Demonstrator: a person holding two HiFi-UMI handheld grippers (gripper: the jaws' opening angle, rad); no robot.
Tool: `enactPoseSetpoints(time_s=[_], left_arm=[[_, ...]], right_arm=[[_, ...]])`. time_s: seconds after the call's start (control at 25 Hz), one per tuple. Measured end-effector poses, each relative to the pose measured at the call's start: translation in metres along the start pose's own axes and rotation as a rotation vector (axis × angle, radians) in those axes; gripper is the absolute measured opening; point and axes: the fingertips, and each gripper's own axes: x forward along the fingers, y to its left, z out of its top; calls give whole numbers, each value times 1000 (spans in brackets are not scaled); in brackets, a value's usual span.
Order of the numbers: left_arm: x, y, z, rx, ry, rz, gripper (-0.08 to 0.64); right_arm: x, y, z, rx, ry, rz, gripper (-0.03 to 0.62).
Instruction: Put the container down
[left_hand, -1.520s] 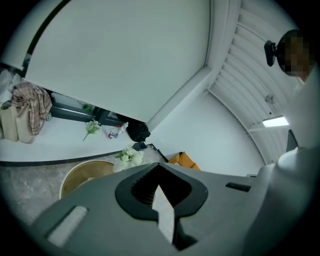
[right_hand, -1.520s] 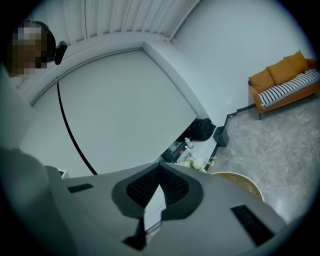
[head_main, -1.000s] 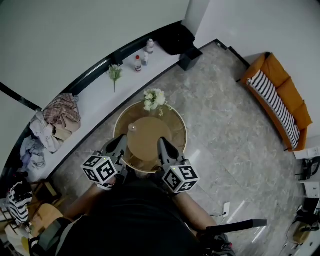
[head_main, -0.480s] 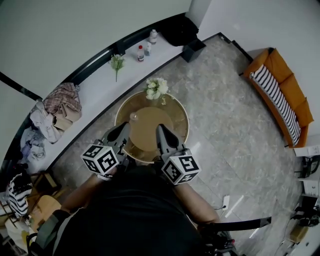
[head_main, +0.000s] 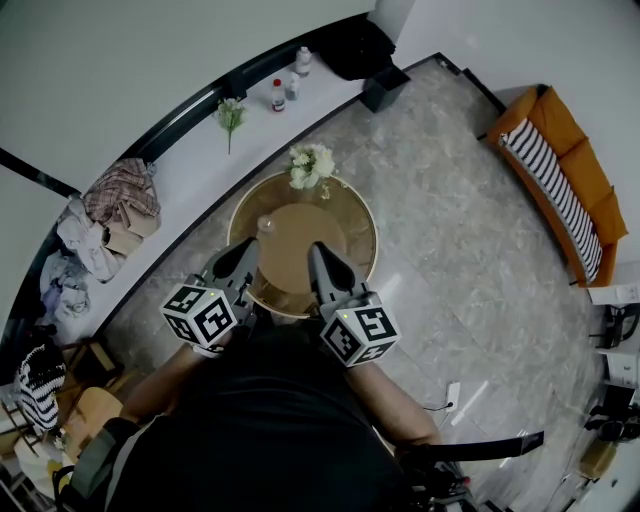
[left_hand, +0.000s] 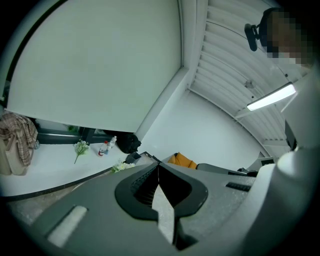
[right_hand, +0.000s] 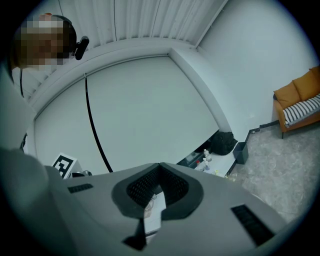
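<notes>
Head cam overhead; gripper cams share ledge (head_main: 190, 200).

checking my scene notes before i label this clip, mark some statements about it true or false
1. The flowers sit at the far edge of the round table. True.
2. The sofa is blue. False: it is orange, with a striped cushion.
3. The left gripper has its fingers together. True.
4. The bottles stand on the table. False: they stand on the white ledge along the wall.
5. Clothes are piled on the ledge at the left. True.
</notes>
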Motion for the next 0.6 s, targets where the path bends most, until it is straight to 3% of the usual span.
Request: enactPoseSetpoints(time_s=[0.6], left_arm=[[0, 1, -2, -1, 10, 0, 5]], right_arm=[[1, 1, -1, -14, 7, -5, 6]])
